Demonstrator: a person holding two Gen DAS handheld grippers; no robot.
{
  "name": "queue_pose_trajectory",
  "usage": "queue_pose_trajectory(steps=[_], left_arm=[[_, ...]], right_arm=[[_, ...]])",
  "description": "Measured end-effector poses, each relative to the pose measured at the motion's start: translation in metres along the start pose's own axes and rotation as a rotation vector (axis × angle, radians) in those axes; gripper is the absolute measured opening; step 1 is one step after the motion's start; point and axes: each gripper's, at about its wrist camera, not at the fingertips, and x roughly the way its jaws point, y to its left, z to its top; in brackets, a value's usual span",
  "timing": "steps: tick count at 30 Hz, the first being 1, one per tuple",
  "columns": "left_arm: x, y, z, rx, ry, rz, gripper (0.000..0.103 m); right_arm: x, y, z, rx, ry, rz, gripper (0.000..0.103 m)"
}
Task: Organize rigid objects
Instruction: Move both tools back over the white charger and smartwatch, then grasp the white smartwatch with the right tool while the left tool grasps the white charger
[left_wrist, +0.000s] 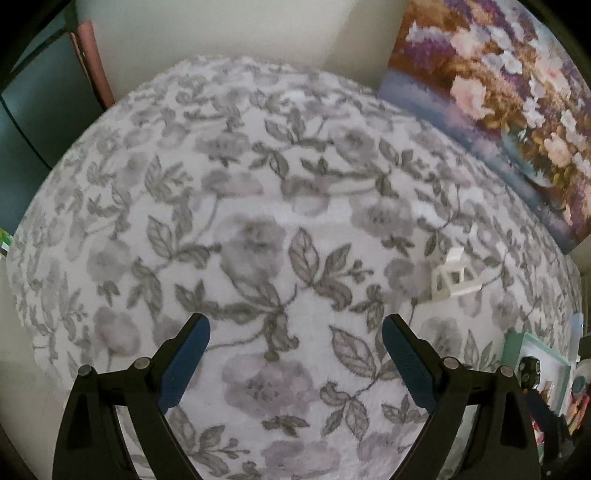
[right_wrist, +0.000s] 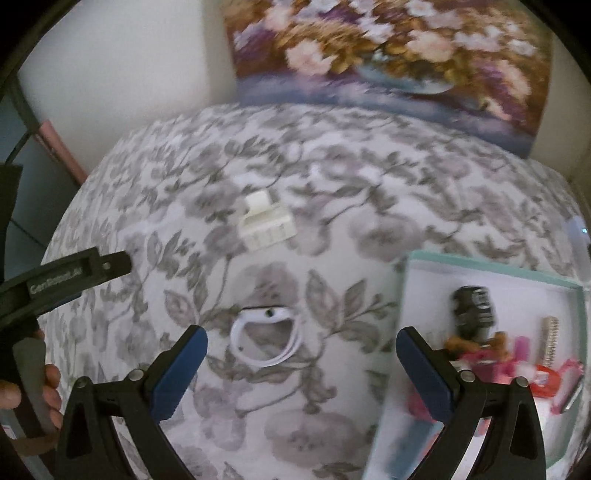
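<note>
A white plastic rack-like piece (left_wrist: 452, 278) (right_wrist: 266, 222) lies on the grey floral blanket (left_wrist: 258, 184) (right_wrist: 332, 192). A white ring with a small dark dot (right_wrist: 265, 340) lies nearer, just ahead of my right gripper (right_wrist: 301, 341), whose blue pads stand wide apart with nothing between them. My left gripper (left_wrist: 295, 330) is open too, hovering over bare blanket, with the rack piece off to its right. The mint-rimmed box (right_wrist: 480, 264) (left_wrist: 515, 341) at the right holds a black cylinder (right_wrist: 474, 306), pink and red items and a small comb.
A flower painting (left_wrist: 498, 92) (right_wrist: 388, 48) leans on the wall behind the blanket. The left gripper's black body (right_wrist: 55, 284) and the hand (right_wrist: 51, 391) holding it show at the right wrist view's left edge. A dark cabinet (left_wrist: 40, 96) stands far left.
</note>
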Motion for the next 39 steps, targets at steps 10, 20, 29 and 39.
queue_pose_trajectory(steps=[10, 20, 29, 39], left_arm=[[0.029, -0.006, -0.006, 0.027, 0.073, 0.004, 0.095], [0.039, -0.006, -0.005, 0.031, 0.09, 0.012, 0.095], [0.048, -0.006, -0.001, 0.035, 0.094, 0.031, 0.095], [0.049, -0.006, -0.001, 0.048, 0.085, 0.046, 0.095]], right_arm=[[0.035, 0.016, -0.006, -0.055, 0.064, -0.039, 0.103], [0.056, 0.039, -0.008, -0.146, 0.086, -0.064, 0.103], [0.073, 0.044, -0.007, -0.16, 0.095, -0.072, 0.09], [0.066, 0.032, 0.0, -0.101, 0.073, -0.054, 0.066]])
